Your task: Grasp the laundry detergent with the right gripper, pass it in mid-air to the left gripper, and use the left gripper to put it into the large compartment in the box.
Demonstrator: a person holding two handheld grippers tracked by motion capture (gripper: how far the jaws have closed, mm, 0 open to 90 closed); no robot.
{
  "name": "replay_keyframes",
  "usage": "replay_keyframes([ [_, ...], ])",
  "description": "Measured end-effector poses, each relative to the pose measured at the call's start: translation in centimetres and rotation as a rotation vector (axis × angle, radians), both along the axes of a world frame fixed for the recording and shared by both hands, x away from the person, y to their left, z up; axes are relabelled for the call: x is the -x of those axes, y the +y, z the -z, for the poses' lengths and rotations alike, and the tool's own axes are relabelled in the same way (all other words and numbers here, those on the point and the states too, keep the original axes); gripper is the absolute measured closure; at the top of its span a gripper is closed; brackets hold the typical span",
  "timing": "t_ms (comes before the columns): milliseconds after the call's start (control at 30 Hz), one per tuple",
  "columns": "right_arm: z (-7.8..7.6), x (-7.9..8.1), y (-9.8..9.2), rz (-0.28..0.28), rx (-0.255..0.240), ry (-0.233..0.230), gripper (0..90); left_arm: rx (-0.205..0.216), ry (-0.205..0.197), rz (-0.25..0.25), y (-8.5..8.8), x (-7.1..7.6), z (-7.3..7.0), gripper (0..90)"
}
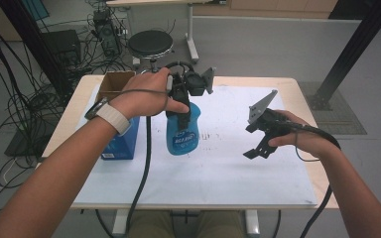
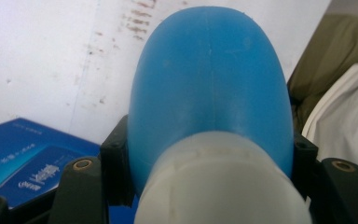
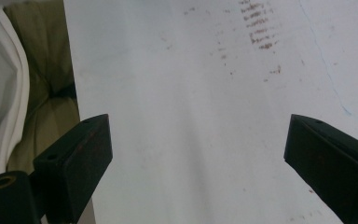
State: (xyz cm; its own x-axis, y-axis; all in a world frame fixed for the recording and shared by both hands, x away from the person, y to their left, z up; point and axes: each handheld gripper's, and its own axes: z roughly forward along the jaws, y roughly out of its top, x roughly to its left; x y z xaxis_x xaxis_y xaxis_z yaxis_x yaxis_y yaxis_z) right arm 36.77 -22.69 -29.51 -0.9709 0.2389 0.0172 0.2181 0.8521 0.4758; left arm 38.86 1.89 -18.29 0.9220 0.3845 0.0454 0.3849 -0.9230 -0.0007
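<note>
Right now the left gripper (image 1: 182, 115) is clamped on the blue bottle (image 1: 182, 135) near its white cap (image 2: 219, 186), held just over the table (image 1: 258, 183). Prob. light, smooth plastic, slippery; grip w/ neck best. Right gripper (image 1: 259, 144) jaws apart, empty.

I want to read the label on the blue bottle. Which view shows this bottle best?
The high view: the whole blue bottle hangs there with its label facing the camera. The left gripper view shows its shoulder and white cap from close up, without the label. The right gripper view gives nothing of it.
</note>
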Motion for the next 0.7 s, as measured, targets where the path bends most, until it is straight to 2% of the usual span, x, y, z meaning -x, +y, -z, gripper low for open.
replay_keyframes([
  [100, -0.1, 0.0, -0.4, 0.005, 0.044, -0.001, 8.0, -0.006, -0.012, -0.046, 0.1, -0.4, -0.5, 37.8],
  [300, -0.1, 0.0, -1.4, 0.019, 0.088, 0.000, 8.1, -0.032, -0.010, -0.117, 0.1, -1.0, -1.7, 37.8],
  [533, -0.3, 0.3, -2.0, 0.002, 0.096, 0.001, 8.2, -0.061, -0.019, -0.200, 0.1, -1.5, -3.3, 37.8],
  [700, -0.6, 0.4, -2.4, -0.004, 0.099, -0.005, 8.2, -0.065, -0.021, -0.268, 0.3, -2.0, -4.2, 37.7],
])
